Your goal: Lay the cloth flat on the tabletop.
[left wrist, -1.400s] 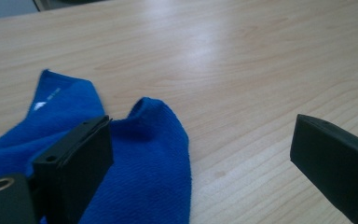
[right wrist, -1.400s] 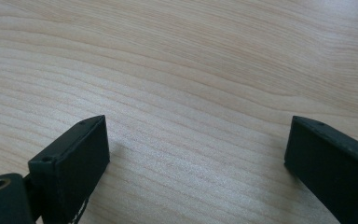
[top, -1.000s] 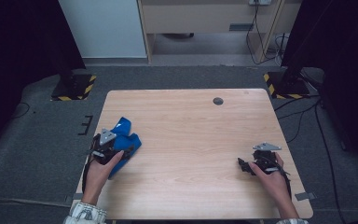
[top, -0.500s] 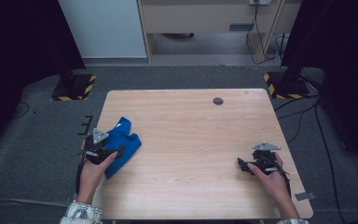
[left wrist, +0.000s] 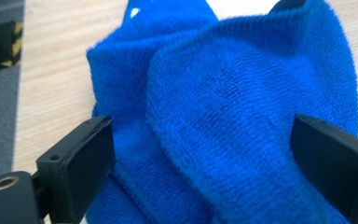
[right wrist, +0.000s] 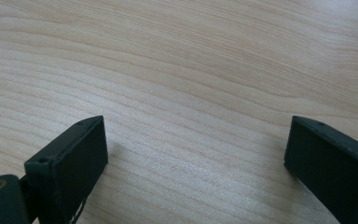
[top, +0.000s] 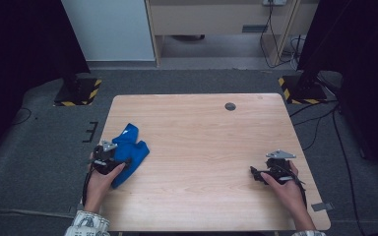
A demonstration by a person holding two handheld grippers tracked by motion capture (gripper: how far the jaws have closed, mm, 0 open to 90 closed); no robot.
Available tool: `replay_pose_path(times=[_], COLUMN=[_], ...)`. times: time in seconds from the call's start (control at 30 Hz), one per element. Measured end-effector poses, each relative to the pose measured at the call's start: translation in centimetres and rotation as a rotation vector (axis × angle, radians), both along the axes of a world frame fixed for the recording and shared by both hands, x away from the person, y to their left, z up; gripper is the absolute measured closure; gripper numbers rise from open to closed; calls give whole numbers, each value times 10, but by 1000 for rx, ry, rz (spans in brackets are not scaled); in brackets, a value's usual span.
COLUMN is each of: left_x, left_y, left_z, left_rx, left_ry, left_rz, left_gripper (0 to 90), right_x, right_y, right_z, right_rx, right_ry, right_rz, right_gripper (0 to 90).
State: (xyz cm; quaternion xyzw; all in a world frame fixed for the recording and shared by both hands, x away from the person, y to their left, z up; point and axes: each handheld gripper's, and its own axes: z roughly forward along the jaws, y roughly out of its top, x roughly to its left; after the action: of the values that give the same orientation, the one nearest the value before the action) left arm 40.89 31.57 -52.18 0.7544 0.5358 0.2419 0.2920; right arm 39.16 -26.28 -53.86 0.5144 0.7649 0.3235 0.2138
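A crumpled blue cloth [top: 130, 149] lies at the left side of the wooden table [top: 202, 137]. My left gripper [top: 112, 158] rests on the cloth's near left part, open. In the left gripper view the cloth [left wrist: 242, 116] bulges up between the two spread black jaws of my left gripper [left wrist: 219, 158]. At the right front of the table my right gripper [top: 257, 173] sits open, pointing left. Bare wood [right wrist: 191, 93] lies between the wide-apart jaws of the right gripper [right wrist: 200, 163] in its own view.
A small dark round hole [top: 230, 106] sits near the table's far edge. Dark floor surrounds the table, with black stand bases marked by yellow-black tape [top: 78, 91] at the far left and far right [top: 300, 91]. A cabinet [top: 216, 19] stands beyond.
My left gripper has slid left and toward the near edge, and the blue cloth has shifted a little with it. The right gripper has stayed put.
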Motion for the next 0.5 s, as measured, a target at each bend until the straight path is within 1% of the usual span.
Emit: replay_pose_path(times=[0.1,0.2,0.23,0.27,0.3,0.33,0.37,0.4,0.47,0.5], left_x=[0,0,1,1,1,0,-1,-1,-2,-3], left_y=[1,2,3,3,3,3,3,3,2,1], left_z=[-1,-3,-4,-4,-4,-4,-3,-3,-1,1], left_rx=[-13,-20,-48,-48,-62,-67,-80,-80,-95,-93], left_ry=[11,22,38,38,43,44,46,46,49,51], left_rz=[13,10,1,1,-3,-10,-28,-28,-49,-56], left_gripper=[90,119,151,187,211,245,288,330,414,459], right_x=[0,0,0,0,0,0,0,0,0,0], right_y=[0,0,0,0,0,0,0,0,1,1], right_z=[0,0,0,0,0,0,0,0,0,0], right_rx=[-2,-3,-3,-3,-3,-4,-4,-4,-5,-5], right_ry=[1,0,-1,-1,0,-1,-2,-2,-3,-4], right_rz=[7,9,10,10,8,9,9,9,9,11], right_gripper=[60,60,60,60,60,60,60,60,60,60])
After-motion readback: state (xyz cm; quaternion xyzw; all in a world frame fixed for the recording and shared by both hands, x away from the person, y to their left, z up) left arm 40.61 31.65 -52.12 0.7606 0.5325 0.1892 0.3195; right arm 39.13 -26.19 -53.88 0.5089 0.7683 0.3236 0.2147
